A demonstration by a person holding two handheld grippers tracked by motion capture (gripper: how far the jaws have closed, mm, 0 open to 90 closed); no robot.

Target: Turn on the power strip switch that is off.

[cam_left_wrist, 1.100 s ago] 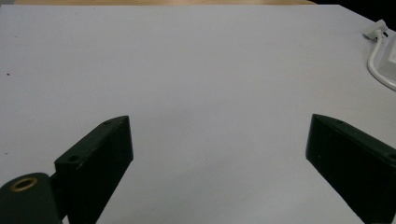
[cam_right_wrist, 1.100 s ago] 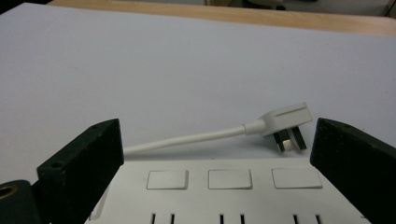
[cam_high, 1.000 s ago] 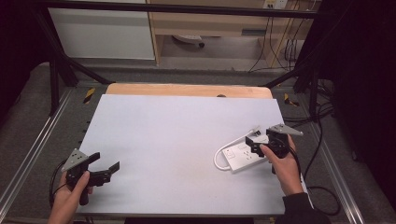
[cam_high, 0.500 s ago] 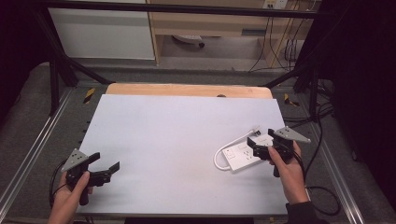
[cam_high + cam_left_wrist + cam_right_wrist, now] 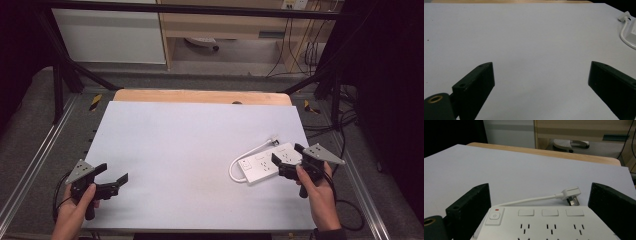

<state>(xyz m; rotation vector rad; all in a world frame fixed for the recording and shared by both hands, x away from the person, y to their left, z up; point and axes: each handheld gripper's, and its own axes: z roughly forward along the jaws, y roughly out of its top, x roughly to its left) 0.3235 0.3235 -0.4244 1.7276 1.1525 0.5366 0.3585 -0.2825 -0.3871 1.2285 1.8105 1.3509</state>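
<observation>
between my spread right gripper (image 5: 539,220) jaws lies the white power strip (image 5: 544,222), no readable brand, only a power symbol on its button (image 5: 494,215); my left gripper (image 5: 541,85) gapes too.

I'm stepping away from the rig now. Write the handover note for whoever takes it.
Left tongs: open, holding nothing, over the near left of the table.
Right tongs: open, jaws either side of the white power strip, not closed on it.
Power strip lies flat at the table's right; its cord loops round to the plug, which rests unplugged on the table.
Done: approach. Left: grasping the strip, probably.
</observation>
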